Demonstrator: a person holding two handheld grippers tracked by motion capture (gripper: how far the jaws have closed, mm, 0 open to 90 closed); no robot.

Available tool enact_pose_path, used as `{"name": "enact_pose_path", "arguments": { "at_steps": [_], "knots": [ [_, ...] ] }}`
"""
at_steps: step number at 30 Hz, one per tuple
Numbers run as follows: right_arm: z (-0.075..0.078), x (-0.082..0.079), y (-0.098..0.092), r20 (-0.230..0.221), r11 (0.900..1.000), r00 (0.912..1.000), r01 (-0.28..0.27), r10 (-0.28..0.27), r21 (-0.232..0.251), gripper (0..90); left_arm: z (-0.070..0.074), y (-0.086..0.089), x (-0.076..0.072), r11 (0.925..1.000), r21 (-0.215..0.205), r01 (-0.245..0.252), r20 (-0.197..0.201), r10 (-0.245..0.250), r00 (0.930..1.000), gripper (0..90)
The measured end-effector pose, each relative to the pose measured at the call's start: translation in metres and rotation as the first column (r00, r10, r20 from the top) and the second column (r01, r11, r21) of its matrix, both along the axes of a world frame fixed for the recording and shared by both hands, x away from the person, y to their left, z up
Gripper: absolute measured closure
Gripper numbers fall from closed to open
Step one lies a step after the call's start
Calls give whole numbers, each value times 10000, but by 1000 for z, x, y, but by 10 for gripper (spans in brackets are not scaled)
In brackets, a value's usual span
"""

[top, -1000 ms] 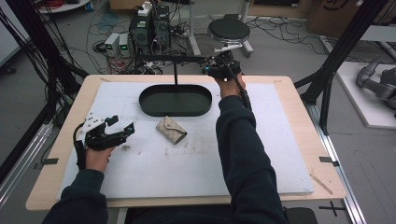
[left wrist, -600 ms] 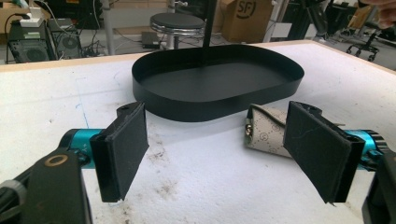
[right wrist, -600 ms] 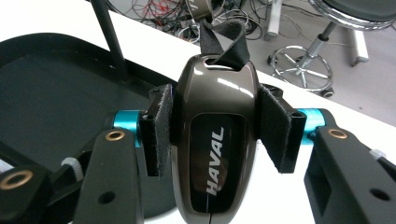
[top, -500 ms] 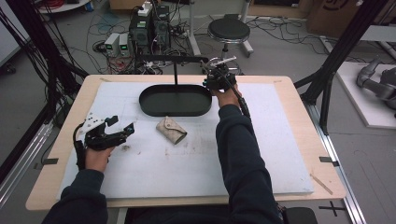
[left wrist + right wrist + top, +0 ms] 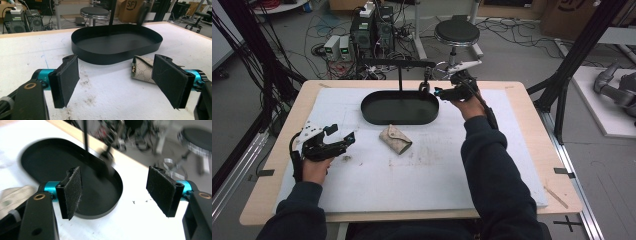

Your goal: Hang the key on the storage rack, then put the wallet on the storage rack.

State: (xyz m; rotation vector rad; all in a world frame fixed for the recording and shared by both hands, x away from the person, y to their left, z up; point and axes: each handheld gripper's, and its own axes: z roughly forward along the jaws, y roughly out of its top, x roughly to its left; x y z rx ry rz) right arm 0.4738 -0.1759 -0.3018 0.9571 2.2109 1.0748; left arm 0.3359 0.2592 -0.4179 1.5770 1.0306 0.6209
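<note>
Here the right gripper (image 5: 438, 92) hangs with jaws just opened wide and nothing between them, beside the dark piece (image 5: 424, 86) hanging from the stand's bar (image 5: 398, 63) over the black oval tray (image 5: 398, 118). The left gripper (image 5: 343, 138) rests open near the beige pouch (image 5: 395, 139).

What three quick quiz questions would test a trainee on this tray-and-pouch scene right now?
1. True or false: the pouch lies inside the tray.
2. Which gripper is nearer the stand's hanging item: A) left gripper B) right gripper?
3. Fill in: both grippers' jaws are ____, with nothing between them.

Key:
1. False. It lies on the white mat, just in front of the tray.
2. B. It is at the tray's right end, beside the item hanging from the stand.
3. Open. The right jaws have just been opening.
</note>
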Motion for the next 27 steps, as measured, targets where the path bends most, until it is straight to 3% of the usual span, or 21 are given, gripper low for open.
{"name": "enact_pose_path", "arguments": {
  "at_steps": [3,6,7,8,13,14,20,27],
  "knots": [
    [3,-16,-12,142,9998,9997,-212,212,-5,219,0,0,1,10000,-51,-51,-3,51,10000,220],
    [-3,-47,-40,378,9988,9986,-379,367,309,208,0,-1,1,10000,-45,-67,40,67,10000,219],
    [-3,-47,-40,378,9988,9986,-379,367,309,208,0,-1,1,10000,-25,-62,55,62,10000,219],
    [-8,-53,-46,493,9986,9980,-412,396,333,204,0,-1,1,10000,-30,-60,53,60,10000,219],
    [-50,-79,-59,245,9970,9984,-524,511,565,204,1,-3,0,10000,46,-48,50,48,10000,219],
    [-68,-87,-60,60,9960,9978,-662,660,593,204,1,-4,0,10000,36,-50,44,50,10000,219],
    [-87,-97,-54,-176,9956,9973,-705,717,613,204,1,-7,2,10000,-16,-33,50,33,10000,219],
    [-85,-98,-45,-75,9894,9971,-739,754,1252,204,2,-6,2,10000,-48,-59,122,60,9999,220]
  ]
}}
